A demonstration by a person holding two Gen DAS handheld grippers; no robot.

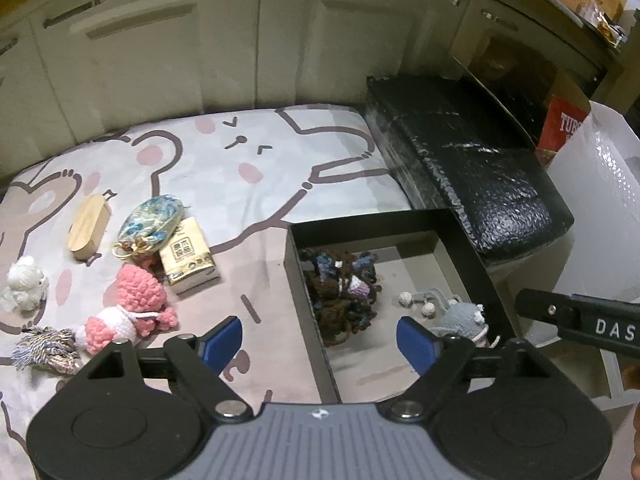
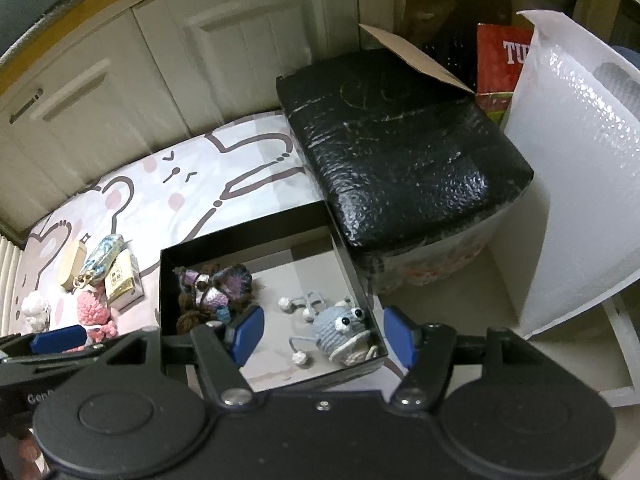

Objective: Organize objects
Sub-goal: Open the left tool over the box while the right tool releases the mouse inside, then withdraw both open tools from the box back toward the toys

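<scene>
black box (image 2: 256, 246) between loose toys and bed edge, left gripper (image 1: 319, 338) and right gripper (image 2: 324, 334) both spread, empty

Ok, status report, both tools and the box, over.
Left tool open, empty. Right tool open, empty, above black box. Grey crochet toy and brown one inside. Pink toy waiting outside.

**Setting: bed against cabinet wall**

Cream panelled cabinet doors (image 1: 168, 52) with dark bar handles (image 1: 74, 10) form the back wall. Below them lies a bed sheet (image 1: 256, 184) printed with cartoon animal outlines and pink blotches. At right, a black foam-wrapped block (image 2: 404, 152) abuts a white bubble-wrap mailer (image 2: 576, 184); red carton (image 2: 500, 64) behind. Dim, greenish indoor light.
</scene>
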